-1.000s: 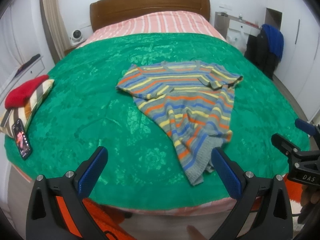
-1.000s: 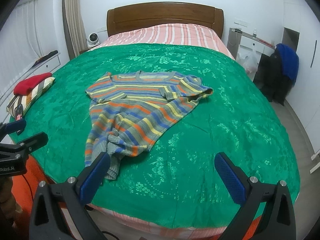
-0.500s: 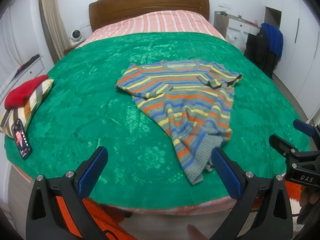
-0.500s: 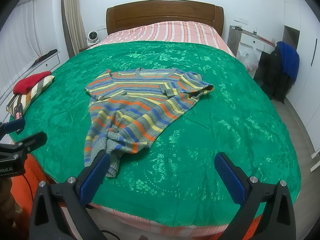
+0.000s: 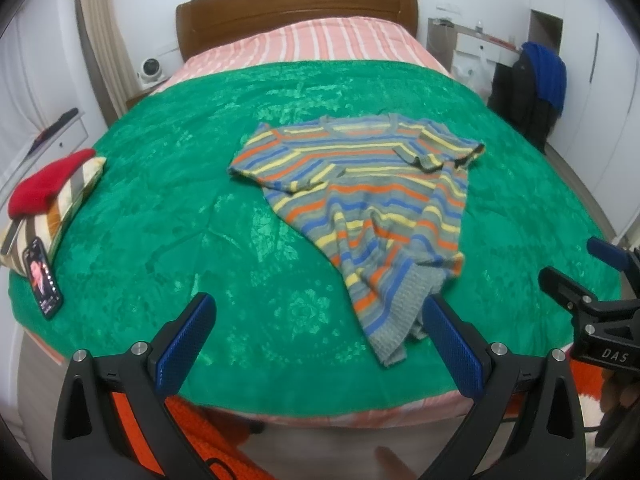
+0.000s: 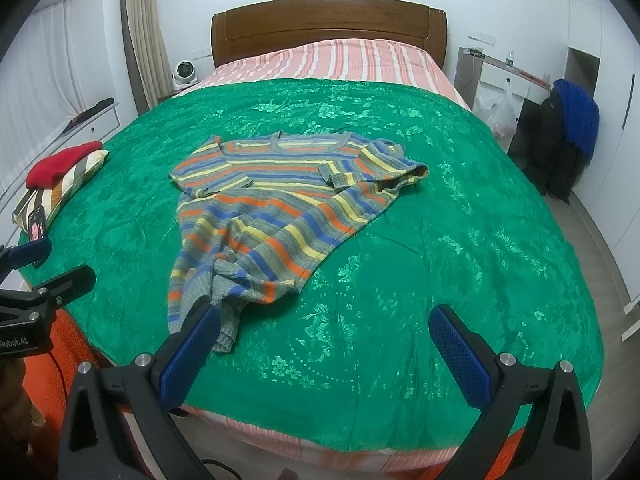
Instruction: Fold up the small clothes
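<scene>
A small striped sweater in grey, blue, orange and yellow lies crumpled on the green bedspread, collar toward the headboard, hem bunched toward the bed's foot. It also shows in the right wrist view. My left gripper is open and empty above the foot edge, its right finger near the hem. My right gripper is open and empty, its left finger over the hem. Each gripper appears at the other view's edge.
A stack of folded clothes with a red one on top and a phone lie at the bed's left edge. A desk and a chair with dark and blue clothes stand right. An orange rug lies below.
Both grippers have moved slightly closer to the bed; the sweater sits a little nearer in both views. Nothing was grasped.
</scene>
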A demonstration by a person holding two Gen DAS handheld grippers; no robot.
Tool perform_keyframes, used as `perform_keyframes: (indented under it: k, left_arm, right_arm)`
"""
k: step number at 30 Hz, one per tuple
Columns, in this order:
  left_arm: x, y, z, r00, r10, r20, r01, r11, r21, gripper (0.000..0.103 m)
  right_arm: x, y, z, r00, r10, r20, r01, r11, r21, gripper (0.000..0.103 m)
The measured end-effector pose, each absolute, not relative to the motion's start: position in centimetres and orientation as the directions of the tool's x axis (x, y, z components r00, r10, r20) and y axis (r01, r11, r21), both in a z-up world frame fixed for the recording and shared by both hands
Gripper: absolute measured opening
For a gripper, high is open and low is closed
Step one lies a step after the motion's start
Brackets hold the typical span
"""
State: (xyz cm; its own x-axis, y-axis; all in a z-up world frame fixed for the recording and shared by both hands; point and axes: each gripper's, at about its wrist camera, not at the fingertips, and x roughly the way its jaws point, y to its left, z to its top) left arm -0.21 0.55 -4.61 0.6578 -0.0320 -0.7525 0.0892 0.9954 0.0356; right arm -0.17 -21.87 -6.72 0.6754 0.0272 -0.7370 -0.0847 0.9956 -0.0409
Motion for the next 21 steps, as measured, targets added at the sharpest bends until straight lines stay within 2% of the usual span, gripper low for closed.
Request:
perform_keyframes:
  k: [9, 12, 15, 18, 21]
  left_arm:
    - [-0.2, 1.3, -4.4, 0.669, -0.018, -0.743, 0.074, 0.996, 0.043, 0.103]
    - [0.2, 3.8, -4.4, 0.675, -0.014, -0.738, 0.021, 1.000, 0.000, 0.103]
    - [1.0, 6.2, -5.9, 0.634, -0.023, -0.773, -0.021, 0.999, -0.047, 0.103]
    - [1.4, 6.9, -7.9, 0.580, -0.067, -0.812, -0.032, 0.994, -0.105, 0.103]
    - [1.9, 5.6, -10.1, 0.524, -0.177, -0.833, 0.042, 0.982, -0.182, 0.102]
  right_arm:
    - [-0.1, -22.0, -6.6, 0.680, 0.023, -0.733, -0.079, 0.996, -0.042, 0.103]
    - [-0.3, -22.7, -5.8, 0.702, 0.003, -0.712, -0.050, 0.998, -0.045, 0.103]
    - [-0.4, -24.0, -5.1, 0.728, -0.002, -0.685, -0.028, 0.999, -0.033, 0.103]
    - [-0.3, -25.1, -5.3, 0.733, 0.030, -0.680, -0.035, 0.999, 0.006, 0.103]
    - [0.9, -25.4, -7.3, 0.691, 0.110, -0.714, -0.072, 0.994, 0.083, 0.103]
